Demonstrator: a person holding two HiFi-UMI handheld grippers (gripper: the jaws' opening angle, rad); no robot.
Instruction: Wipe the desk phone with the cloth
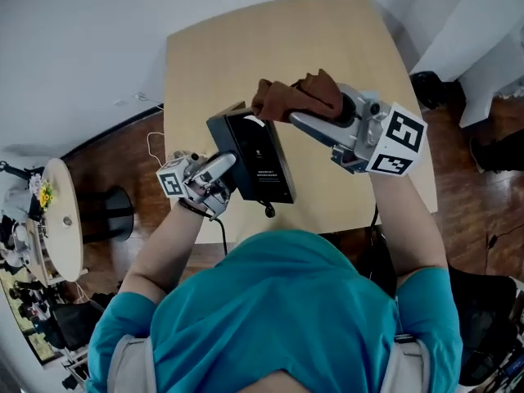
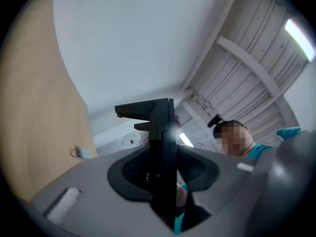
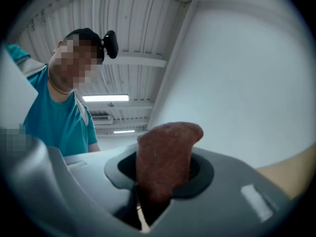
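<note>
While left gripper [image 1: 223,167] holds one phone [image 1: 260,164], right gripper [image 1: 304,115] apparently one cloth [image 1: 299,95].

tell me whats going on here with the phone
A person is cleaning a black desk phone over a wooden table. The left gripper is clamped on the phone and holds it up off the table, while the right gripper grips a brown cloth at the phone's upper end.

The desk phone [image 1: 260,164] is black, the cloth [image 1: 300,98] brown, the table [image 1: 246,56] tan.
</note>
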